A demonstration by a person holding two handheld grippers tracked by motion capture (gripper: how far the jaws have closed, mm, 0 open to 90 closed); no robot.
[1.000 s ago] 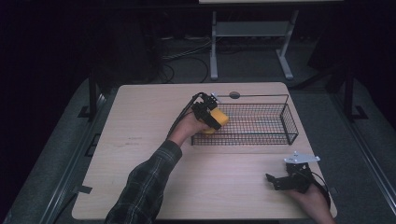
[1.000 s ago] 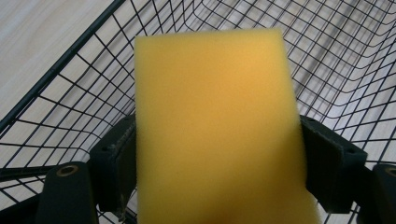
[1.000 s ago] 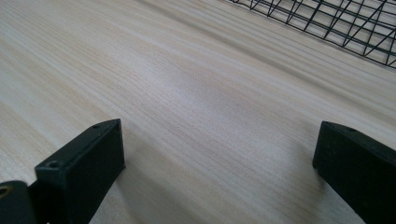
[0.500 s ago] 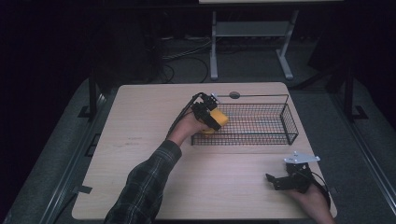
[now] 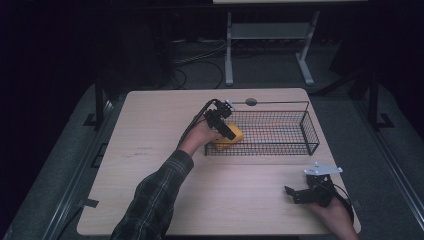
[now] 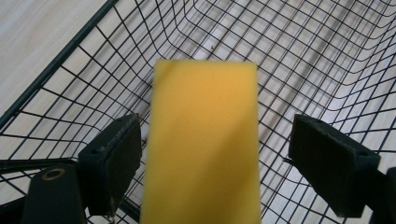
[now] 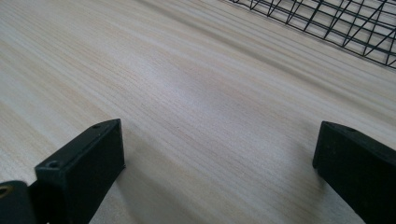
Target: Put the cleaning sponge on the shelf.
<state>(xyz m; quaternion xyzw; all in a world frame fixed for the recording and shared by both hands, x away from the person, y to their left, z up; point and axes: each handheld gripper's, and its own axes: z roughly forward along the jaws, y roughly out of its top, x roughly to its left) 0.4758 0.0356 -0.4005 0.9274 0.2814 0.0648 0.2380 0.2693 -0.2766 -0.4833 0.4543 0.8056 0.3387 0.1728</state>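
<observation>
Yellow sponge (image 6: 203,144) sits between the jaws of the left tool (image 6: 229,158), inside the near-left corner of the wire basket (image 5: 300,107). The jaws have just been opening: a gap shows on each side of the sponge, wider on one side, so the pads no longer press on it. Whether it already rests on the mesh floor cannot be told (its outline is slightly blurred). Judgement: the step in hand is the release into the basket. The next move calls for lifting the left tool straight up and back, clear of the rim without dragging the sponge. The right tool (image 5: 300,192) lies idle on the tabletop (image 5: 150,125), jaws apart, holding nothing.
</observation>
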